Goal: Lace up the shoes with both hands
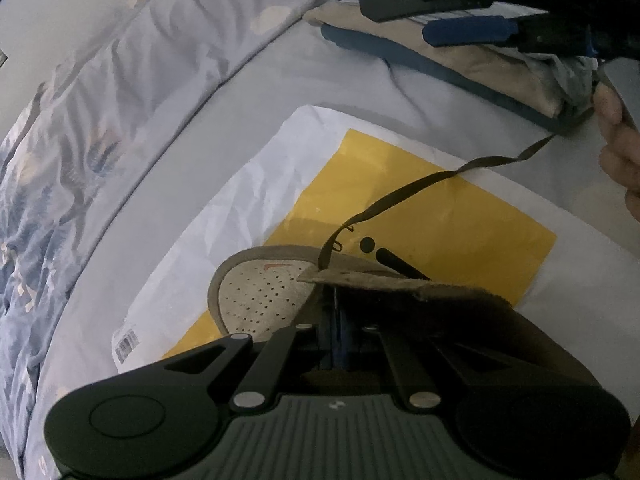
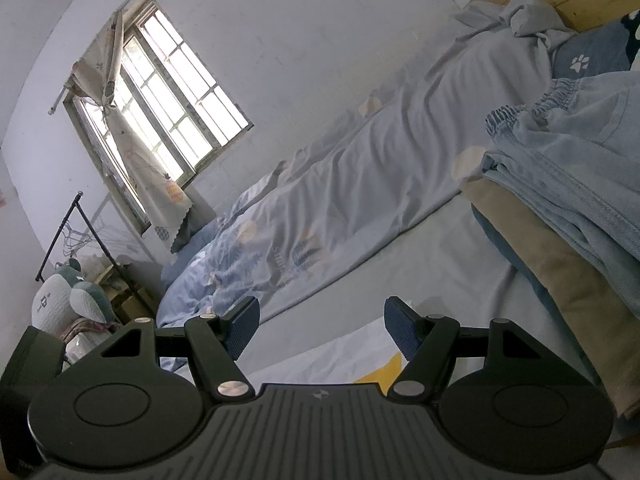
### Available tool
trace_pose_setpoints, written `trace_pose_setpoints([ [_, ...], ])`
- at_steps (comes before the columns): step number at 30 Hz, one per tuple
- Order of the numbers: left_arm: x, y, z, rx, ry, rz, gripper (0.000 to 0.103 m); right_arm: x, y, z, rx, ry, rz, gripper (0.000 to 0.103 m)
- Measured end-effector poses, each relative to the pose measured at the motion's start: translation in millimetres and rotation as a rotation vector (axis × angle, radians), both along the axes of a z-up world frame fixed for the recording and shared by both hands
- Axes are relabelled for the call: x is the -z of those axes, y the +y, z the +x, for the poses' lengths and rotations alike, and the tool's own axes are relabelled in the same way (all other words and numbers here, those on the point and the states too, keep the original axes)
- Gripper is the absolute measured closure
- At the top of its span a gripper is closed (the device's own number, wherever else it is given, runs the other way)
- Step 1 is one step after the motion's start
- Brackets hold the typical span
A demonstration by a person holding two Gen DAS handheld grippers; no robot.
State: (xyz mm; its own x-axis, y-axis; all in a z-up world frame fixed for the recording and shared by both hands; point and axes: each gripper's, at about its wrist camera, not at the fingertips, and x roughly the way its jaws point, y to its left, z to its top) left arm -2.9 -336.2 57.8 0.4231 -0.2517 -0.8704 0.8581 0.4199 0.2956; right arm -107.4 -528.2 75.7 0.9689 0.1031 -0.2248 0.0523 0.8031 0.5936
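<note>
Red swoosh logo on shoe (image 1: pixel 264 300), barcode label on white paper (image 1: pixel 192 240)

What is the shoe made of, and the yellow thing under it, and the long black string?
The grey low shoe looks like soft suede outside, matte and fuzzy at its edge, with a pale perforated lining, maybe foam or leather. The yellow flat sheet seems to be smooth glossy plastic or paper, since it shines slightly. The flat black shoelace looks woven fabric: thin, limp and ribbon-like.
</note>
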Motion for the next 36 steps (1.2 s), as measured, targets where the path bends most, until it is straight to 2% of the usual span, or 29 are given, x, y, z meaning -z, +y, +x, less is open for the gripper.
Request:
trace_pose_setpoints([
  [14, 1, -1, -4, 0.01, -0.01, 0.005, 0.103, 1, 3, -1, -0.004, 0.001, -0.001, 0.031],
  [36, -12, 6, -9, -0.004, -0.025, -0.044, 0.102, 2, -1, 4, -0.012, 0.003, -0.003, 0.031],
])
